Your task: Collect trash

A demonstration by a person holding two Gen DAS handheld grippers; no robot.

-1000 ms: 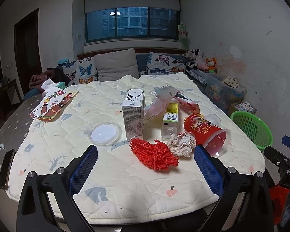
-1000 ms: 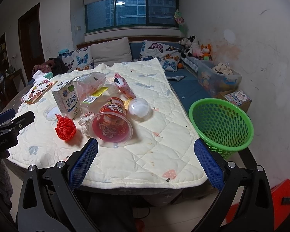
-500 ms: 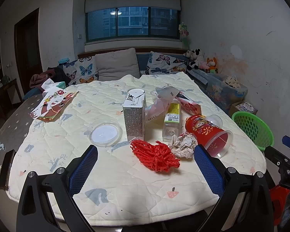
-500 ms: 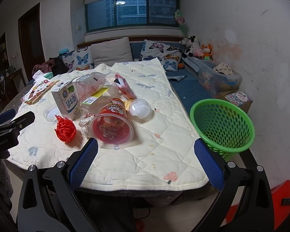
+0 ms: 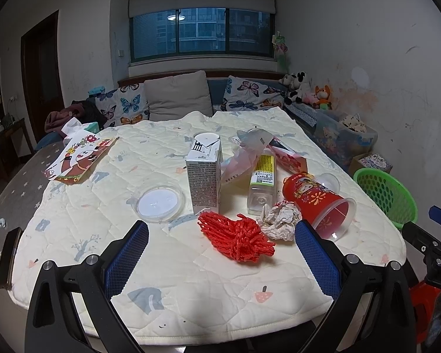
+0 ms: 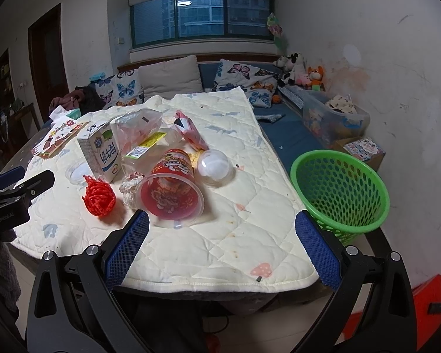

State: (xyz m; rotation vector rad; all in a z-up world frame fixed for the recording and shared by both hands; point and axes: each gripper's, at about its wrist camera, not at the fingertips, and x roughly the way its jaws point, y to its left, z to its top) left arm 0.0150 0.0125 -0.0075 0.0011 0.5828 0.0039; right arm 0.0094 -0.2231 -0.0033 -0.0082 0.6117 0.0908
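Red mesh (image 5: 238,236) nearer left gripper (image 5: 222,239)

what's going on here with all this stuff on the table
A person holds two hand-held grippers over a littered table. The left hand-held gripper hangs open near the red mesh net; the right hand-held gripper hangs open before the tipped red cup. Nothing is grasped, and the green basket looks empty.

Matt quilted cloth table cover (image 5: 191,264), glossy clear-plastic red cup (image 6: 170,188), crumpled paper ball (image 5: 280,220), perforated green plastic basket (image 6: 341,188)
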